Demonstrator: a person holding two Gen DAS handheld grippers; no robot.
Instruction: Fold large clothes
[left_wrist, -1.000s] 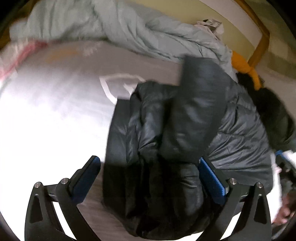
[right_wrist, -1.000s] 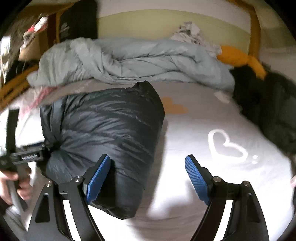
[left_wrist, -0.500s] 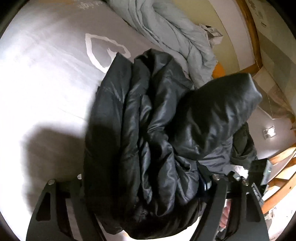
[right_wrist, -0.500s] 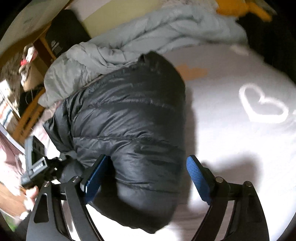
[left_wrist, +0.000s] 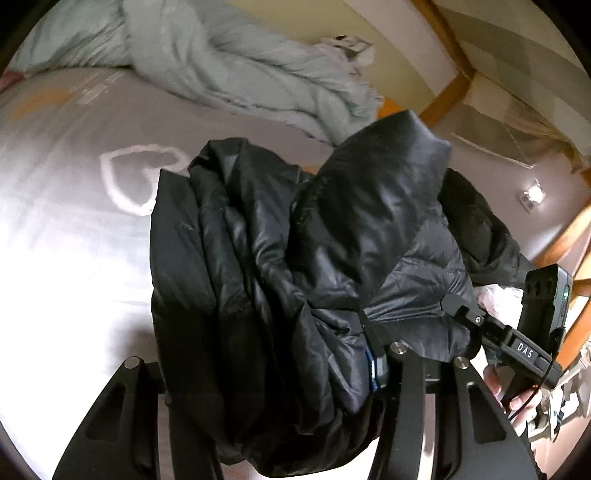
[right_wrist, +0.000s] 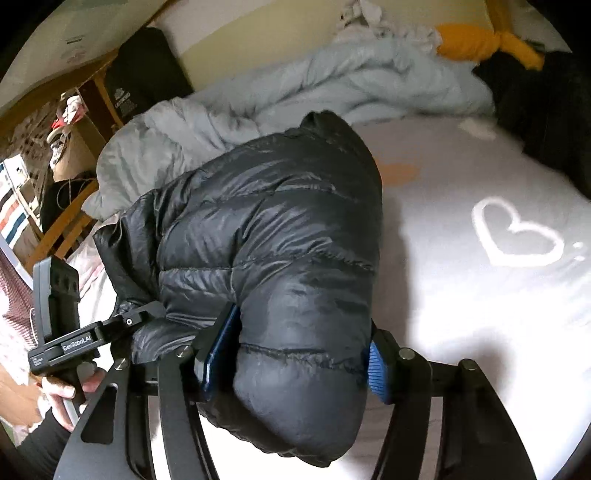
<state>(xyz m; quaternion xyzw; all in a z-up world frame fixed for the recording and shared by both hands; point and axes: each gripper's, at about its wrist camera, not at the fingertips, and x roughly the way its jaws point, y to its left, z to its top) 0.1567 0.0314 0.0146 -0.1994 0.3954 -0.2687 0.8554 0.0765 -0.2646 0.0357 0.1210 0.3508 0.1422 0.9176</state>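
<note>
A black puffer jacket (left_wrist: 280, 266), folded into a thick bundle, is held off the white bed sheet (left_wrist: 66, 229). My left gripper (left_wrist: 269, 365) is shut on one end of the bundle; its left pad is hidden in the cloth. My right gripper (right_wrist: 299, 354) is shut on the other end of the jacket (right_wrist: 273, 236), blue pads (right_wrist: 376, 369) pressed into its sides. Each view shows the other gripper's handle and a hand.
A crumpled pale blue duvet (right_wrist: 332, 92) lies along the back of the bed, also seen in the left wrist view (left_wrist: 240, 74). A heart print (right_wrist: 517, 236) marks the sheet. An orange item (right_wrist: 480, 44) and dark clothing (right_wrist: 554, 118) lie at the back right. A wooden bed frame (left_wrist: 454, 88) borders the bed.
Both grippers went from open beside the jacket to shut on its two ends, and the bundle has come up off the sheet.
</note>
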